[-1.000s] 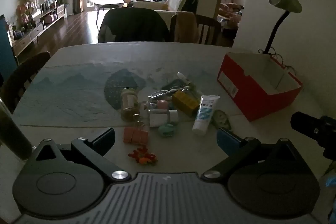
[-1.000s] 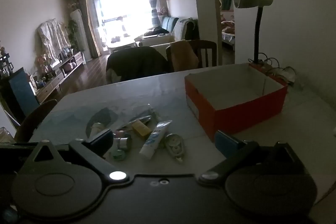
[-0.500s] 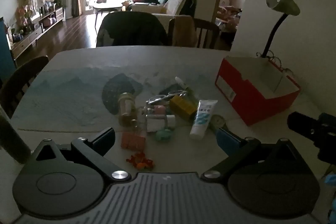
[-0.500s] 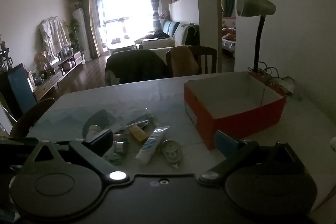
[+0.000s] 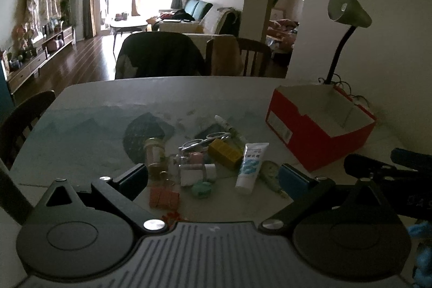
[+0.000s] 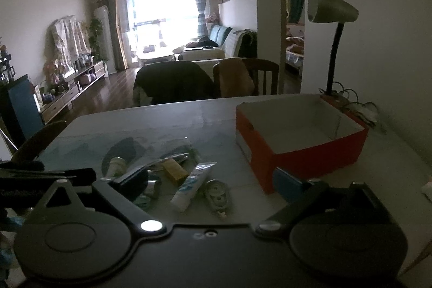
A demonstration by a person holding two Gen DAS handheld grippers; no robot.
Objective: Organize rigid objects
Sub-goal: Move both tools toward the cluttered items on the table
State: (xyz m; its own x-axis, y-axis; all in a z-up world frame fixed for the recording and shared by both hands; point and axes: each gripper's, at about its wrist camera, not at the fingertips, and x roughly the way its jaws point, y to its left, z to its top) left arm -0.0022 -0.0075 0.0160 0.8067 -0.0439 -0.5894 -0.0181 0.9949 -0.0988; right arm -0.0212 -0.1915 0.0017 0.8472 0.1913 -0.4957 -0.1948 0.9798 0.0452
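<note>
Both viewpoints are raised and drawn back from the clutter (image 5: 213, 166) on the table (image 5: 81, 131). Left gripper (image 5: 213, 177) and right gripper (image 6: 210, 180) are held apart, empty. Approach step is judged; the red box (image 5: 318, 150) awaits.

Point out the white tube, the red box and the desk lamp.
white tube (image 5: 251, 166), left wrist view, middle of its printed body
red box (image 6: 318, 155), right wrist view, near red wall
desk lamp (image 6: 330, 6), right wrist view, shade

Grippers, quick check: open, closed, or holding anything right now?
Left gripper: open, holding nothing, above the pile of small items on the table.
Right gripper: open, holding nothing, near the red box.
</note>
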